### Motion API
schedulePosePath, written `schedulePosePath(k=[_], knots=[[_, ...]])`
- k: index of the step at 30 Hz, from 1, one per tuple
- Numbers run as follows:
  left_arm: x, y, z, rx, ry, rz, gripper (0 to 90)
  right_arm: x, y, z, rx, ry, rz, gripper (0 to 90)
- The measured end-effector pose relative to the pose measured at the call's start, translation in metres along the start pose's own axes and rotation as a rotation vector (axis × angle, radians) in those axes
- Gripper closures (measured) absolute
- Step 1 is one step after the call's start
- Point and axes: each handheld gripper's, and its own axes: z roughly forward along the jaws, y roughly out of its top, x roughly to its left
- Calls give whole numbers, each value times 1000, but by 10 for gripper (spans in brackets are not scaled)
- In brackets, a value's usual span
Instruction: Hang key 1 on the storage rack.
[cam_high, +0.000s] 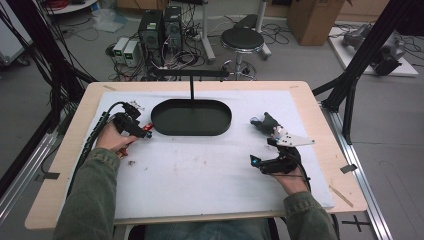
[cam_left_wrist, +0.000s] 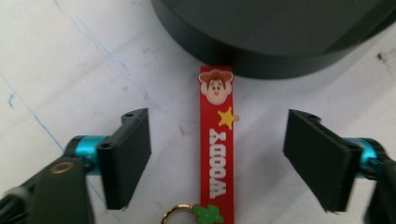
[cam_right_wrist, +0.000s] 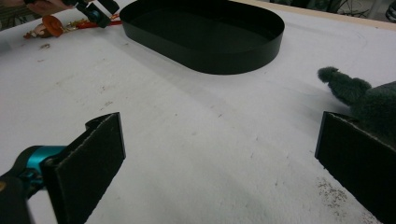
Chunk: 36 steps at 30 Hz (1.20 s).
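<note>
**A:** How far along was it, starting from the left gripper (cam_left_wrist: 217, 158)?

**B:** Barely begun, I'd judge. Its jaws stood apart with the red Woody key strap (cam_left_wrist: 217, 140) lying flat on the white mat (cam_left_wrist: 70, 56) between them, and neither pad touched it. So nothing was gripped yet. A gold ring (cam_left_wrist: 173, 213) and a green charm (cam_left_wrist: 208, 214) sat at the strap's near end, closest to the gripper; the far end, with the cowboy face, reached the wall of the black oval tray (cam_left_wrist: 261, 51).

**A:** And what was left?

**B:** Closing on the strap, lifting it, and, as a guess, dropping it in the tray just beyond. The tray (cam_high: 191, 117) looked empty from above.

**A:** The right gripper (cam_right_wrist: 219, 154)?

**B:** Jaws wide, nothing between them but bare mat. A grey plush toy (cam_right_wrist: 369, 100) lay just beside its right jaw, untouched.

**A:** What did one view give that another didn't?

**B:** The left gripper view showed the strap's print and the clear gaps at both pads. In the high view the strap was a red fleck (cam_high: 145, 131) by the left gripper (cam_high: 136, 127), but there you saw both hands, the right gripper (cam_high: 260, 162), the plush toy (cam_high: 266, 122) and the whole tray at once.
</note>
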Motion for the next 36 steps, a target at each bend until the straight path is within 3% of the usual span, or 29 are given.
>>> schedulePosePath(k=[2, 6, 10, 12, 14, 15, 19, 24, 26, 31, 36], knots=[[-1, 1, 1, -8, 5, 4, 364, 0, 0, 0, 1, 1, -3, 8], [-2, 1, 5, 10, -1, -2, 421, 0, 0, 0, 2, -2, -3, 8], [-4, 2, 7, -14, 19, -36, 504, -1, 0, 1, 4, -2, -4, 8], [-7, 3, 6, -16, 18, -21, 606, 0, 0, 1, 7, -2, -1, 8], [-9, 4, 6, -14, 12, -2, 647, -1, 0, 1, 8, -5, -3, 8], [-10, 4, 6, -12, 7, 6, 717, 0, 0, 1, 13, -6, 2, 8], [-8, 4, 5, -12, -6, -8, 728, -1, 0, 1, 10, -9, -3, 8], [2, 0, 2, -15, -70, -90, 731, -1, 0, 0, 8, -10, 2, 8], [5, 0, -1, -10, -62, -106, 733, -2, 0, 0, 8, -7, 6, 8], [4, 2, -16, -19, -29, -95, 734, -1, 0, 0, 2, -1, 3, 8], [7, 2, -31, -25, -48, -127, 739, -1, 1, -1, -2, 8, 2, 8]])
